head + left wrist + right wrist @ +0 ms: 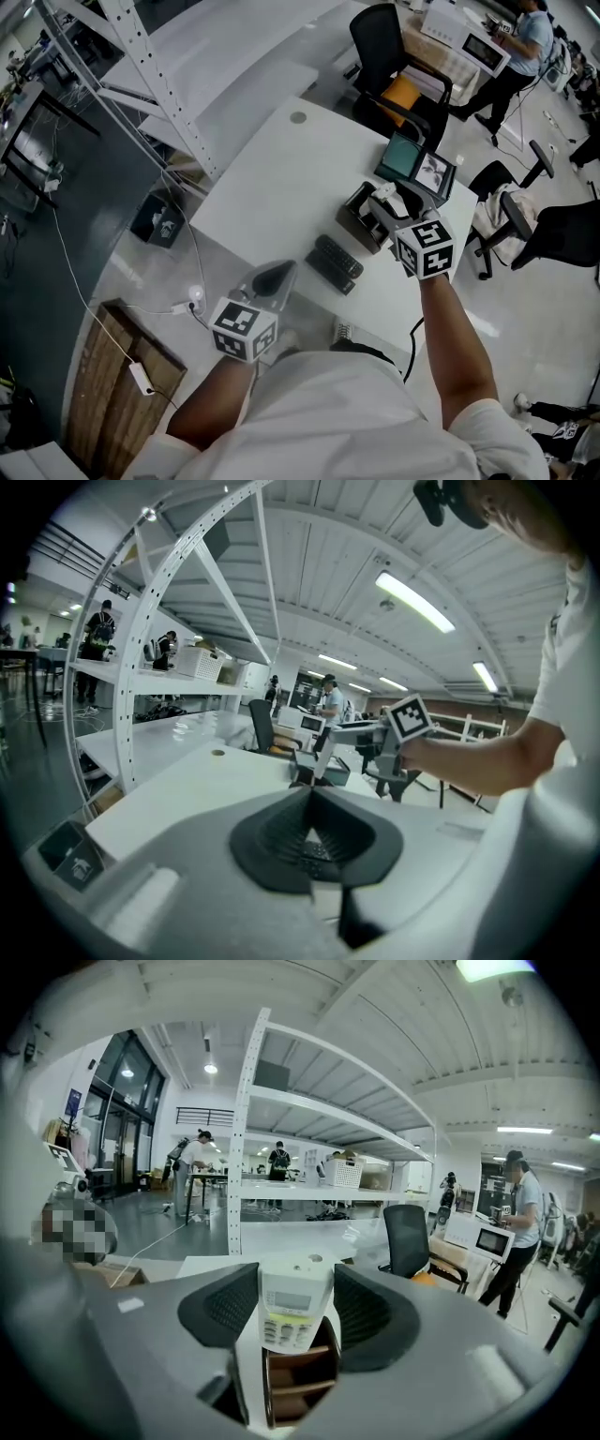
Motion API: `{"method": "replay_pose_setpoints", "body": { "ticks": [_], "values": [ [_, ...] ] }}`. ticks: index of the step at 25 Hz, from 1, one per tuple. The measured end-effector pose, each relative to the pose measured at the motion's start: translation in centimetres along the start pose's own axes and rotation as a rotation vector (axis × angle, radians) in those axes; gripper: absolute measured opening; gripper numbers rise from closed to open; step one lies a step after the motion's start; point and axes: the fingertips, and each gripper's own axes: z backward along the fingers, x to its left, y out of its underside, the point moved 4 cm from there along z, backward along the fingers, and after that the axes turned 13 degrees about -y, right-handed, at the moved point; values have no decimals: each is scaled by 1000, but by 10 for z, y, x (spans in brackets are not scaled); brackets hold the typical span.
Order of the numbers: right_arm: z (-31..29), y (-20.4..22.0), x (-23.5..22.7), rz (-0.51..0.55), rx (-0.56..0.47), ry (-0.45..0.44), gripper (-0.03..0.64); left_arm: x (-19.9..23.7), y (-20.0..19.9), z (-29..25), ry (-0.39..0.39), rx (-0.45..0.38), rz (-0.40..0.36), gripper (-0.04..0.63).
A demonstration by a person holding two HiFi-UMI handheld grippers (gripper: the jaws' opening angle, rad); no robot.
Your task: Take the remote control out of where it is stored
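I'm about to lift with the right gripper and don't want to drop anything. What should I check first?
1. Right gripper grip: ok. Both fingers flank the white remote control, which fills the gap between them.
2. Remote control free of the storage box: cannot tell. Its lower end sits right at the box's open top.
3. Remote control upright: ok. Its keypad faces the gripper's camera with barely any tilt.
4. Left gripper out of the way: ok. It is shut, empty and apart from the box, near the table's front edge.
5. Room to set down: ok. There is bare table to the left of the box.
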Motion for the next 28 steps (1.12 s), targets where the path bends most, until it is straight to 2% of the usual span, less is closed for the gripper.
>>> {"method": "replay_pose_setpoints", "body": {
  "ticks": [5,19,28],
  "values": [
    [19,17,20,-7,36,1,256,-2,1,0,29,-1,-18,3],
    [67,76,58,-108,90,41,256,-28,10,-5,129,29,-79,3],
    [87,117,78,-153,144,51,255,-37,21,-7,159,52,-92,3]
  ]
}}
